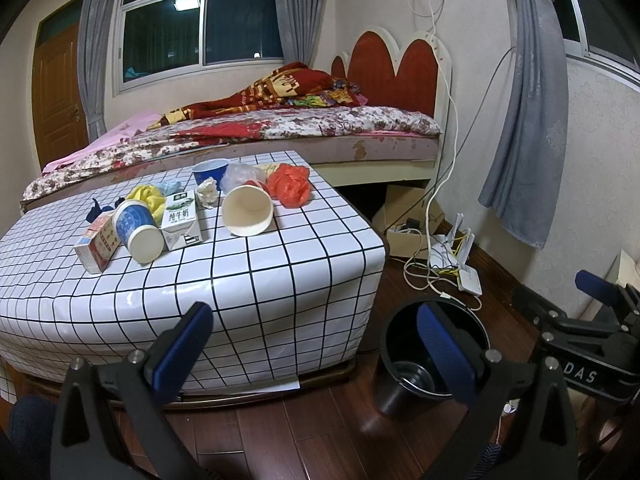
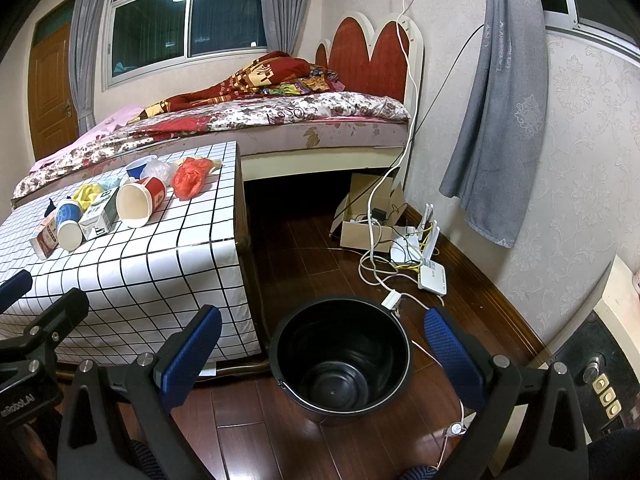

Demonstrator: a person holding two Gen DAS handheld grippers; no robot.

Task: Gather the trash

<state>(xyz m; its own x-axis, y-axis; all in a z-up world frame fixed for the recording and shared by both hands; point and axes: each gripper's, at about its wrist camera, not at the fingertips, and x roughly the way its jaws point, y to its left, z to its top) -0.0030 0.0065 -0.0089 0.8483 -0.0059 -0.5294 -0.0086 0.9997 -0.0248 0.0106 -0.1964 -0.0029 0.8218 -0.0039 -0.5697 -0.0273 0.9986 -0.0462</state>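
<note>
Trash lies on a table with a white checked cloth [image 1: 280, 280]: a blue paper cup [image 1: 138, 230] on its side, a milk carton [image 1: 180, 220], a red-and-white box [image 1: 96, 244], a large paper cup [image 1: 248, 210] on its side, an orange plastic bag [image 1: 290, 184], a blue cup [image 1: 210, 172], and yellow cloth [image 1: 150, 196]. An empty black bin [image 2: 340, 356] stands on the floor to the table's right. My left gripper [image 1: 316, 336] is open and empty before the table's front edge. My right gripper [image 2: 324, 344] is open and empty, above the bin.
A bed [image 1: 280, 128] stands behind the table. White cables [image 2: 376, 264], a router [image 2: 432, 276] and a cardboard box [image 2: 364, 232] lie on the wooden floor by the wall. A grey curtain [image 2: 496, 120] hangs on the right.
</note>
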